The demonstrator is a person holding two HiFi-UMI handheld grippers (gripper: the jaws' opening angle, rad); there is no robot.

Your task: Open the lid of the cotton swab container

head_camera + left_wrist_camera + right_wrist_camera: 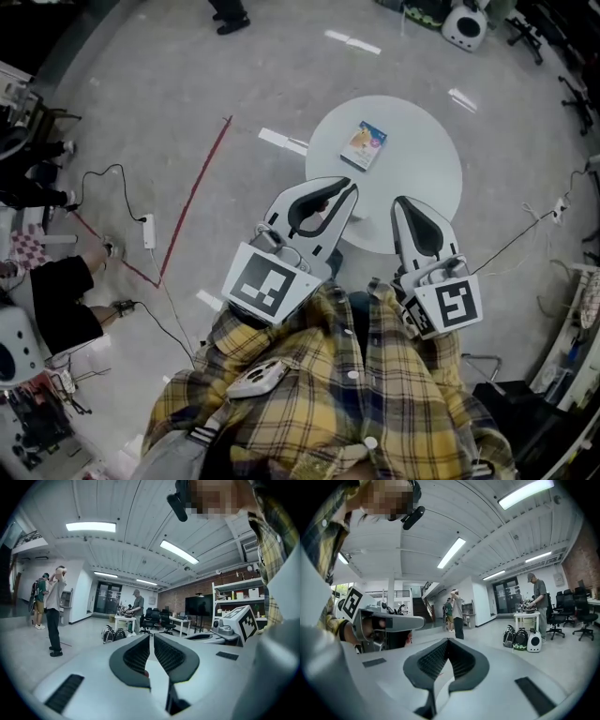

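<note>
Floor (187, 84): grey, with one red line (192, 197) across it. Its edges are cluttered and cut off by the frame.

Table (427, 183): one, round and white. Its near rim is hidden behind the two grippers.

Plaid shirt (328, 394): the wearer's front, cut off at the bottom edge.

Left gripper (349, 190) (151, 635): jaws clenched, nothing between the pads. It is held over the near left rim of the table, close to the body.

Right gripper (401, 202) (447, 641): jaws clenched, nothing in them. It is beside the left one, over the near rim.

Marker cubes: two, one per gripper (267, 281) (452, 307). They carry black square patterns and no readable text.

Bystanders in the left gripper view: three, small and distant. Two stand at left (54, 609) and one stands at a far table (137, 606).

Swab container (365, 145): one small flat box lying on the far left part of the table, well apart from both grippers. The lid side faces up. Its print is blue and orange, too small to read. It shows in the head view only.
</note>
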